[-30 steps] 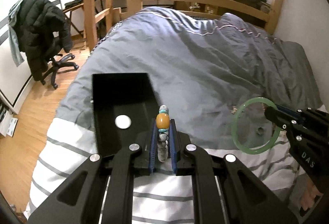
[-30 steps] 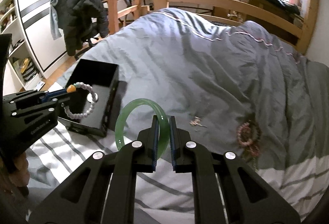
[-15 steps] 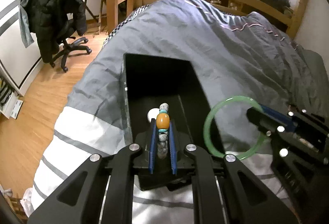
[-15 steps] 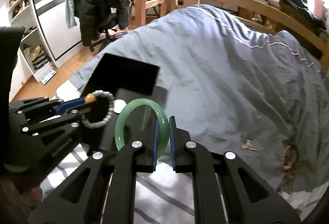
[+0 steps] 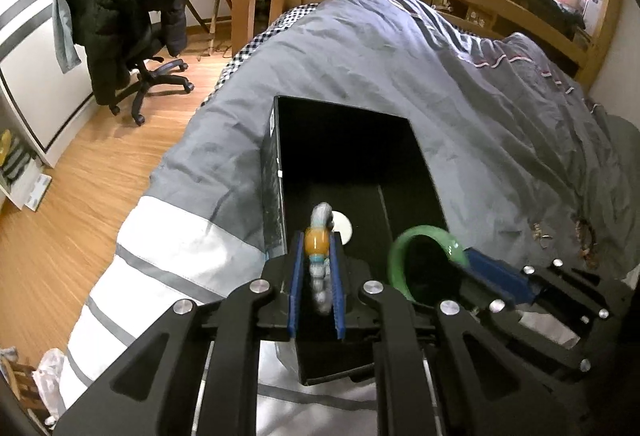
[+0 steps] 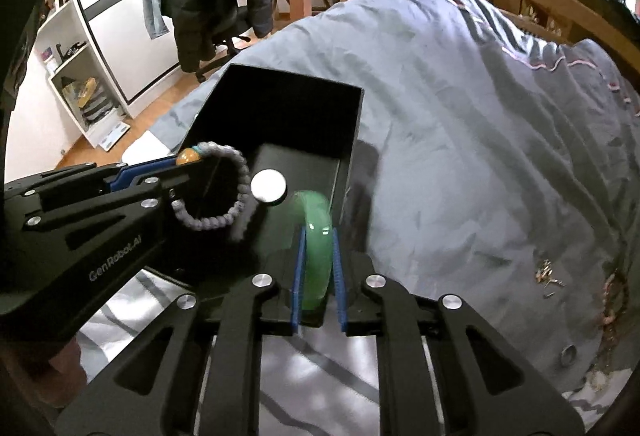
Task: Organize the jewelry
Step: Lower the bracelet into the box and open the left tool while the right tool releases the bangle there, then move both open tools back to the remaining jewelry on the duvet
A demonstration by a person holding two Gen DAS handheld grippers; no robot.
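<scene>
Though gripped: 1 bangle [image 6: 316, 232], 1 bracelet [image 6: 224, 192].

Both wrist cameras looked forward along their claws, close above the open black box [image 5: 352, 164] on the bed [image 5: 460, 84]. The left view faced it from its near end, the right from slightly rightward; both shared the box [image 6: 280, 108] and the office chair [image 6: 224, 32].

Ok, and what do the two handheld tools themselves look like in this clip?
Both are matte black. The left tool and right tool have angular linkage arms with cut-out windows, silver round-head screws at the pivots, and ribbed blue pads lining the fingers. Seen from the right wrist, the left tool's side reads "GenRobot.AI" in grey lettering. No cables or sleeves show.
</scene>
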